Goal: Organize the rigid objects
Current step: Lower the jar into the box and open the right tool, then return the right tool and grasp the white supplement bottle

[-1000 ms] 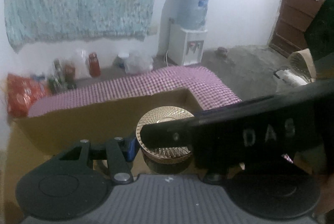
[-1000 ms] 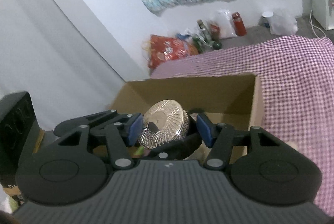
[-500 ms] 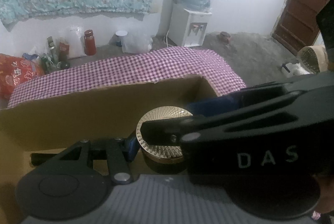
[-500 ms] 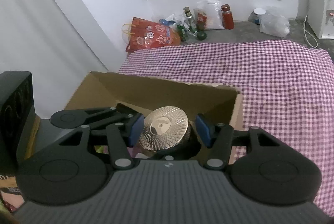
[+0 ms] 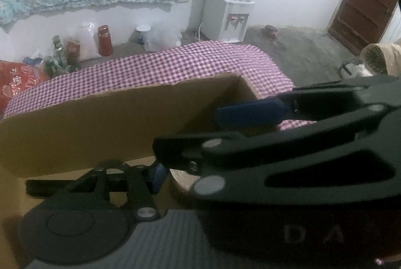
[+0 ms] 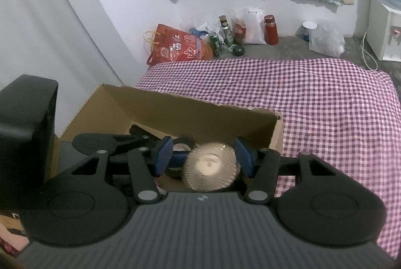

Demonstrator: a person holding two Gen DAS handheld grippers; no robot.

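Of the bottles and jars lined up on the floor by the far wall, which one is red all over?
The red flask, standing at the right end of the cluster beside the white plastic bag. The others are green glass bottles or a labelled jar.

My right gripper (image 6: pixel 203 156) is matte black, with a ribbed grey body, two round hubs, linkage bars pinned with silver screws and blue pads on its fingers (image 6: pixel 164 156). My left gripper (image 5: pixel 165 173) is built the same. Pale letters "D A" mark the right one's black side.
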